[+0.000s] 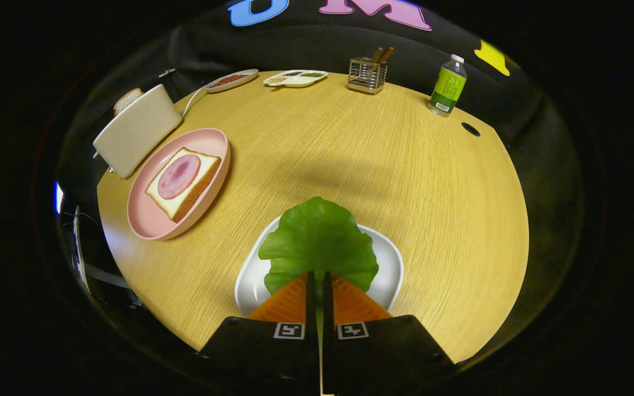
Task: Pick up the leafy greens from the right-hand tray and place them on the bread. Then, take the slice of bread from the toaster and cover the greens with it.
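My gripper (320, 278) is shut on the stem end of a green lettuce leaf (317, 242), which fans out just ahead of the fingertips. Under the leaf lies a white tray (391, 272). Further off to the left, a pink plate (154, 223) holds a bread slice (196, 190) topped with a round pink ham slice (178, 176). Behind that plate stands a white toaster (138, 132) with another bread slice (127, 100) sticking out of its slot.
At the far edge of the round wooden table (377, 159) are an oval dish of reddish grains (230, 80), a divided white dish of seeds (296, 78), a wire holder with sticks (367, 74) and a green-labelled bottle (448, 87). A dark hole (470, 129) is near the bottle.
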The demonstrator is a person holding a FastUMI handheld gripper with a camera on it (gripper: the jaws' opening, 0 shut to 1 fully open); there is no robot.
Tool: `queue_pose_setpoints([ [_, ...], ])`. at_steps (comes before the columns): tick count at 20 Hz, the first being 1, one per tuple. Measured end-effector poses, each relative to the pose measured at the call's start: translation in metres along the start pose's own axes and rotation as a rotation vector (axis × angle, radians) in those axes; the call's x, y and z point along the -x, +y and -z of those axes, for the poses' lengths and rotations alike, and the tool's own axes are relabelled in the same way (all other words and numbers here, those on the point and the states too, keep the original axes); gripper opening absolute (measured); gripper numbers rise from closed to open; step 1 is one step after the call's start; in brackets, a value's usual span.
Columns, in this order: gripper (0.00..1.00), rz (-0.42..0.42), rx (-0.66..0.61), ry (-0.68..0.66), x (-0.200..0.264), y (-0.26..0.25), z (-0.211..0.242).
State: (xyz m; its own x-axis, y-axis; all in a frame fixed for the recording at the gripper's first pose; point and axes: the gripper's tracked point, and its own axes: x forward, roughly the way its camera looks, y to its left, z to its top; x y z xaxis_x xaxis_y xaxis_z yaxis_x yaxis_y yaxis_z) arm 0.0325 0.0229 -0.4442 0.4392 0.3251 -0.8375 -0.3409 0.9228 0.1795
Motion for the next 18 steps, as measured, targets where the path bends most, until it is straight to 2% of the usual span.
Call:
queue_pose_setpoints([
  [6,0.07,0.001,-0.029,-0.084,0.046,0.022,-0.034],
  [11,0.07,-0.048,-0.023,-0.154,0.076,0.082,-0.074],
  [18,0.07,-0.108,0.002,-0.159,0.069,0.167,-0.12],
])
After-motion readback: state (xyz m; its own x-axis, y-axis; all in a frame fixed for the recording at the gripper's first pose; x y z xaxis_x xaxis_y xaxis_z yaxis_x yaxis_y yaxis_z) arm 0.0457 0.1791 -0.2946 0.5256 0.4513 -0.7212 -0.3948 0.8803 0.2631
